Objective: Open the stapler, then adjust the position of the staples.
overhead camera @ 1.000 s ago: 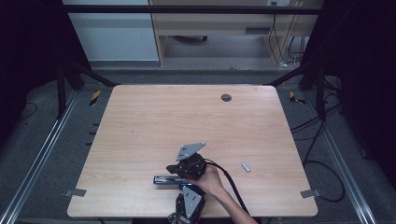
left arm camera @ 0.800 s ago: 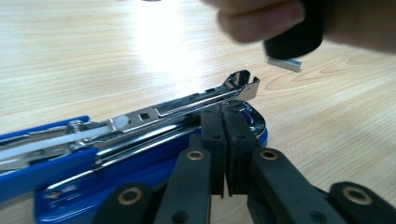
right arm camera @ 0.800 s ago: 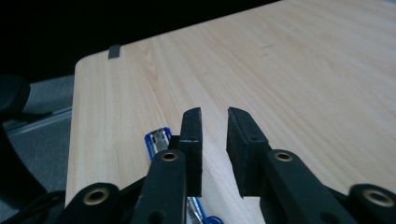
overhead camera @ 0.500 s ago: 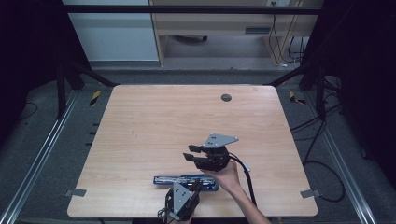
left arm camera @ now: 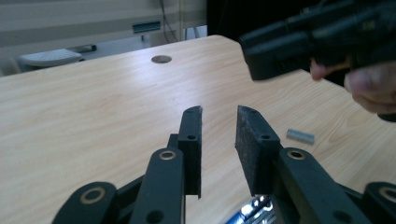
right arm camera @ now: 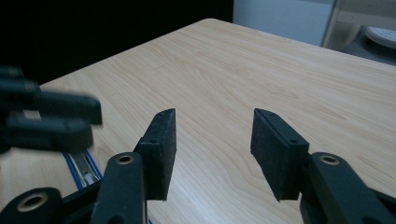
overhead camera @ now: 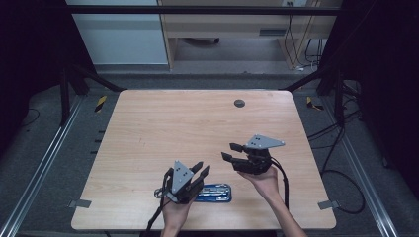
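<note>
The left gripper (overhead camera: 198, 173) has risen off the flat blue-and-silver stapler-like tool (overhead camera: 213, 192), which now lies free at the wooden table's (overhead camera: 148, 128) six o'clock edge; its jaws stand narrowly apart, empty. At four o'clock, the right gripper (overhead camera: 230, 151) has swung away, jaws wide, holding nothing. A small grey metal cylinder (left arm camera: 300, 136) lies beyond. The tool looks released.

left gripper (left arm camera: 218, 122): black jaws slightly parted, nothing between | small grey metal cylinder (left arm camera: 300, 136): lying on light wooden table (left arm camera: 84, 112), right of jaws | right gripper (left arm camera: 322, 35): held above table, upper right
</note>
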